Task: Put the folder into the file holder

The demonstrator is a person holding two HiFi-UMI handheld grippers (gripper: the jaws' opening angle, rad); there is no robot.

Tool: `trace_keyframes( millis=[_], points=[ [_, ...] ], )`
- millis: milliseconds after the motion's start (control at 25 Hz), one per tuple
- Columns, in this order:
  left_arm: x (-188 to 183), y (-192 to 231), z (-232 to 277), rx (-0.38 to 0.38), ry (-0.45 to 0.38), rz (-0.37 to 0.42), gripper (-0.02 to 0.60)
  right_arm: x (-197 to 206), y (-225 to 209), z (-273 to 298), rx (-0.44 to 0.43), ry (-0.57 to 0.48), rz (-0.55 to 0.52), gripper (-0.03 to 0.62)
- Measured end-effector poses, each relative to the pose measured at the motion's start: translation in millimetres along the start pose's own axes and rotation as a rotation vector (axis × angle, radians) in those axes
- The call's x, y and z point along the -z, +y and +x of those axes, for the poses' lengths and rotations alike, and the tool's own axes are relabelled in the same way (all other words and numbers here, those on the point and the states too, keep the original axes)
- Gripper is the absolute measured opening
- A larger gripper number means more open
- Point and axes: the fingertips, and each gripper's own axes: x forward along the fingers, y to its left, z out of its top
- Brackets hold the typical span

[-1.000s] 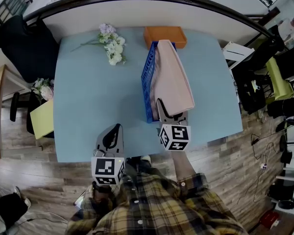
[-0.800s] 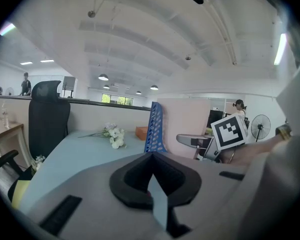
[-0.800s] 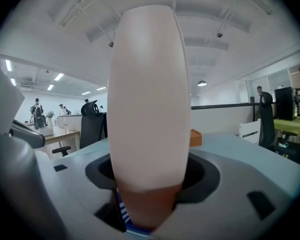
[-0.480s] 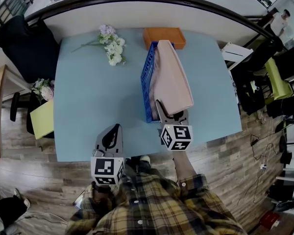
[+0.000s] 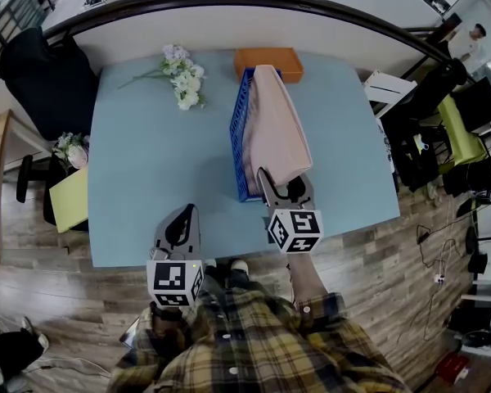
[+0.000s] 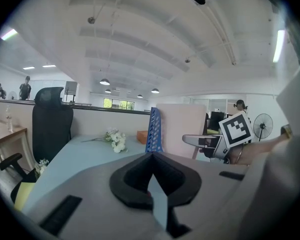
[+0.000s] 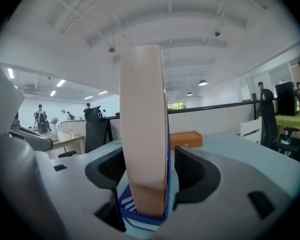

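Pink folder (image 5: 274,129) is seen standing on edge inside the blue file holder (image 5: 239,133), which is set on the light-blue table (image 5: 147,162) just in front of an orange box (image 5: 268,60). Right gripper (image 5: 281,185) is held at the folder's near end — jaws just opened wide, the folder between them, a gap at each pad, nothing gripped. Left gripper (image 5: 188,214) is held over the table's front edge, well apart from the holder — jaws closed together, empty.
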Motion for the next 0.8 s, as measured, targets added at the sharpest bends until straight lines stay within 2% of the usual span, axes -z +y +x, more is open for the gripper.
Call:
trace_keyframes(
  millis=[440,800],
  points=[
    [-7.9,-19.2,-23.6,-0.029,-0.046,0.02,-0.009,-17.7,-7.8,-47.8,-0.001,-0.04,0.013,0.275],
    [-8.0,-40.6,-45.9,-0.042,-0.073,0.046,-0.009,-14.7,-10.0,-99.9,-0.073,-0.028,0.036,0.268]
  ],
)
